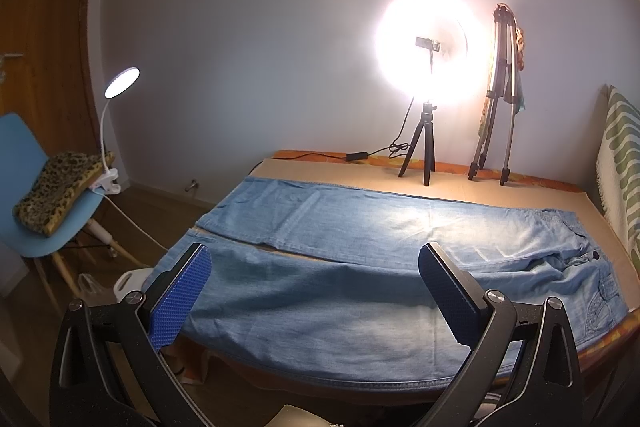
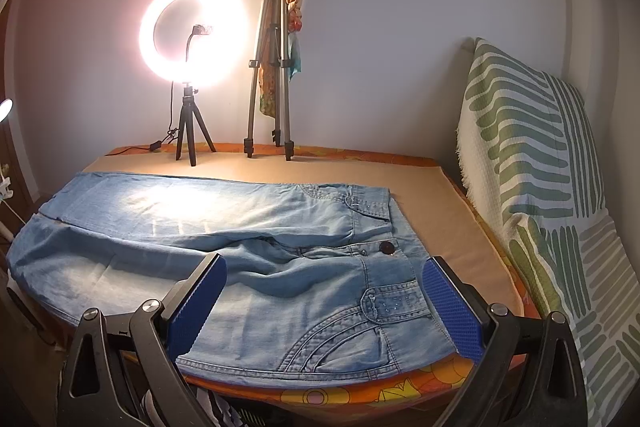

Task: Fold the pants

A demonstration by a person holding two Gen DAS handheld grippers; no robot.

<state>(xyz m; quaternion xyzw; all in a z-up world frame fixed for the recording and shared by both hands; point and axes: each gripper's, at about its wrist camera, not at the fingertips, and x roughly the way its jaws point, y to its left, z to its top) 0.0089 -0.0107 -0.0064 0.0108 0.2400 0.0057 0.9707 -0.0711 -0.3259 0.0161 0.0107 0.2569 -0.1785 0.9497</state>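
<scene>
Light blue denim pants (image 1: 360,247) lie spread flat across the middle of both frames on a table (image 1: 460,187) covered in tan sheeting, waistband toward the right edge, legs running to the left, the two legs side by side with a narrow gap showing. Left hand-held gripper (image 1: 316,291): fingers wide apart at lower centre of its frame, above the near leg, holding nothing. Right hand-held gripper (image 2: 324,299): fingers likewise wide apart, bracketing the hip pocket area, holding nothing. A lit ring light (image 2: 194,31) on a small tripod and a folded silver tripod (image 2: 272,67) stand at the far table edge against the wall. A green-striped cushion (image 2: 532,163) stands at right.
</scene>
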